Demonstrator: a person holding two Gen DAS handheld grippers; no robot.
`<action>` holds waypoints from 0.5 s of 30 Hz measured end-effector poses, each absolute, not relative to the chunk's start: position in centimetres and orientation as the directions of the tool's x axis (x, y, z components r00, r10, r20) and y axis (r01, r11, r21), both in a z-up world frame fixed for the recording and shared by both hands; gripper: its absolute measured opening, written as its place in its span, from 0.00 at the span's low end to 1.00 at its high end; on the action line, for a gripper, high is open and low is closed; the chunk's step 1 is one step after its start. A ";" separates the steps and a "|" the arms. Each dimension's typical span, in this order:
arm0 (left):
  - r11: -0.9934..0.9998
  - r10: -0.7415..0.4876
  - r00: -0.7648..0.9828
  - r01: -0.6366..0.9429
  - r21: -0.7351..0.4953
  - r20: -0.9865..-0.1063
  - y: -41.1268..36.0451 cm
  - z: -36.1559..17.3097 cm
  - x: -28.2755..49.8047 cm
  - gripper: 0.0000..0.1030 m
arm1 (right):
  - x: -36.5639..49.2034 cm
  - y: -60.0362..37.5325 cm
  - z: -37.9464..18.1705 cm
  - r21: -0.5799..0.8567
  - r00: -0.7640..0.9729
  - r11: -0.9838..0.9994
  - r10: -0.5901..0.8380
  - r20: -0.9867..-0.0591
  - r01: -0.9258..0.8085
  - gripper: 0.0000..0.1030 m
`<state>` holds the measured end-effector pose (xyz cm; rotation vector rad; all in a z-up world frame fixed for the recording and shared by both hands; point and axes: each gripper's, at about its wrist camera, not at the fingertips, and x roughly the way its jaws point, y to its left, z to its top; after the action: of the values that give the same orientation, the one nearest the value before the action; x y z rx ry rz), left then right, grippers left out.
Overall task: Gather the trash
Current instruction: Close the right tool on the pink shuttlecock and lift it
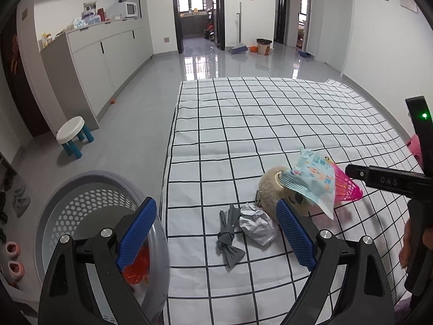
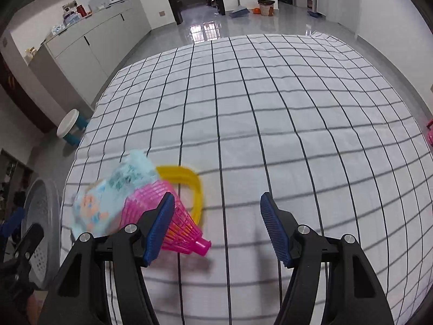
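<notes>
On the white checked sheet (image 1: 270,122) lie a grey knotted cloth bow (image 1: 230,239), a crumpled white paper ball (image 1: 257,226), a beige plush toy (image 1: 270,192), a light-blue snack wrapper (image 1: 314,178) and a pink plastic cone (image 1: 347,185). My left gripper (image 1: 216,234) hangs open above the bow and paper. My right gripper (image 2: 217,228) is open with only sheet between its pads. The pink cone (image 2: 184,224) sits just outside its left finger, with a yellow handle (image 2: 194,187) and the blurred wrapper (image 2: 108,203) beside it. A grey perforated basket (image 1: 81,211) stands on the floor left of the sheet, something orange inside.
A white stool with blue legs (image 1: 73,132) stands on the grey floor left of the sheet. Shoes (image 1: 13,254) line the left edge. Grey cabinets (image 1: 108,54) run along the left wall. A wicker bin (image 1: 263,46) and a dustpan (image 1: 238,50) stand far back.
</notes>
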<state>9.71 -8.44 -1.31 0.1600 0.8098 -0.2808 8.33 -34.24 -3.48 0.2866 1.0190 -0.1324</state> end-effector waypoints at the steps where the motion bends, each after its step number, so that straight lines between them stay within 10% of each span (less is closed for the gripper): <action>1: 0.951 -0.183 0.658 0.307 0.038 -0.730 -8.5 -1.3 9.5 0.86 | 8.1 -34.1 -3.5 0.175 0.519 0.956 0.028 -0.854 0.236 0.61; 15: 0.954 -0.153 0.673 0.292 0.070 -0.724 -7.9 -1.2 8.6 0.87 | 5.6 -29.8 -3.7 0.163 0.490 0.981 0.093 -0.867 0.102 0.61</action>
<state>8.62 -7.90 -1.19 0.1862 0.7946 -0.2516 5.55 -29.78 -3.69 0.2023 1.0610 -0.0054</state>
